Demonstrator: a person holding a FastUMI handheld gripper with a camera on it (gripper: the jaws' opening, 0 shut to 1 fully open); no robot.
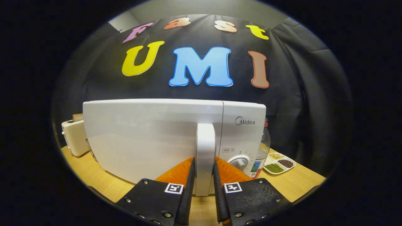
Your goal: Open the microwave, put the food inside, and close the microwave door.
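A white microwave (150,135) stands on the wooden table (301,185), its door closed against the body. The door's upright white handle (205,147) sits right between my two fingers. My gripper (204,171) is shut on that handle, one finger pressing each side of its lower part. To the right of the handle is the control panel with a round dial (240,163). The food for the microwave cannot be told apart from here.
A white toaster (73,136) with bread in its slot stands left of the microwave. A clear plastic bottle (262,149) stands just right of it. Further right lies a white divided dish (279,163) of beans and grains.
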